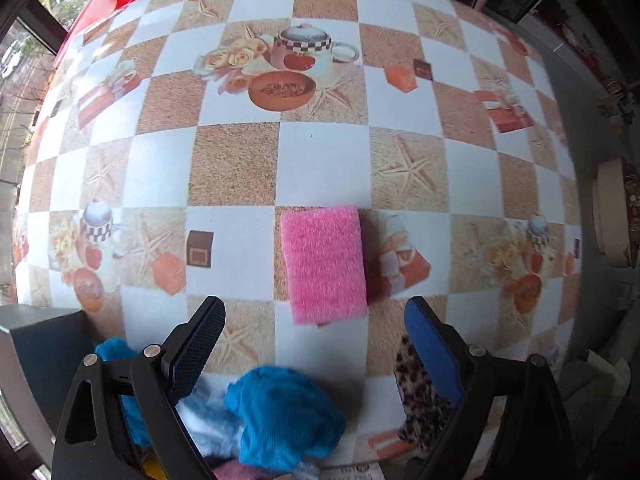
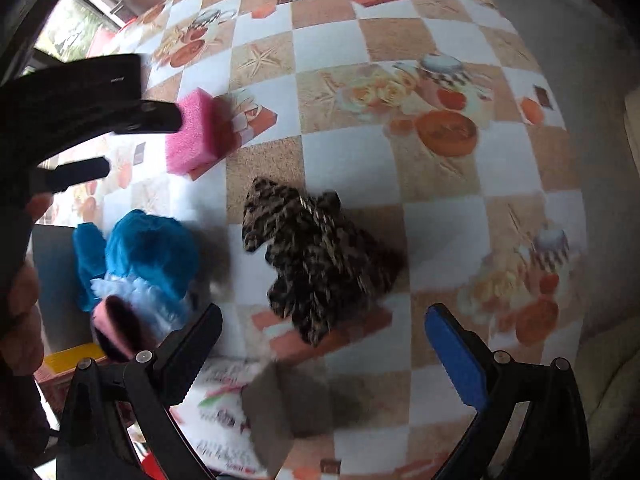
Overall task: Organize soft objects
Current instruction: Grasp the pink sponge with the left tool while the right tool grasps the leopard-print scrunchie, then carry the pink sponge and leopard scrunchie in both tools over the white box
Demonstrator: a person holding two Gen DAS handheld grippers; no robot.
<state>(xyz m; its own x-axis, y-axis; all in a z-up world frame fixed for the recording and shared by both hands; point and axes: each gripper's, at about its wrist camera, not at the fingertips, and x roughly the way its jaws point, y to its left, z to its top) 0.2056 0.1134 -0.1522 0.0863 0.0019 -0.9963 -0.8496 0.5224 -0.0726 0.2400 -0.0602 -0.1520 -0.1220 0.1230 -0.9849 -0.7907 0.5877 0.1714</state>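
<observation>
A pink sponge (image 1: 323, 264) lies flat on the checked tablecloth, just ahead of my left gripper (image 1: 316, 316), which is open and empty. It also shows in the right wrist view (image 2: 196, 136) between the left gripper's fingers (image 2: 80, 170). A leopard-print cloth (image 2: 316, 264) lies crumpled ahead of my open, empty right gripper (image 2: 324, 324); its edge shows in the left wrist view (image 1: 420, 404). A blue cloth (image 1: 280, 416) lies bunched on other soft items at the left, also seen in the right wrist view (image 2: 148, 248).
A grey box (image 2: 56, 280) at the table's left edge holds blue, white and pink soft items (image 2: 120, 320). A printed packet (image 2: 224, 412) lies near the front edge. The table drops off on the right to a grey floor (image 2: 592, 40).
</observation>
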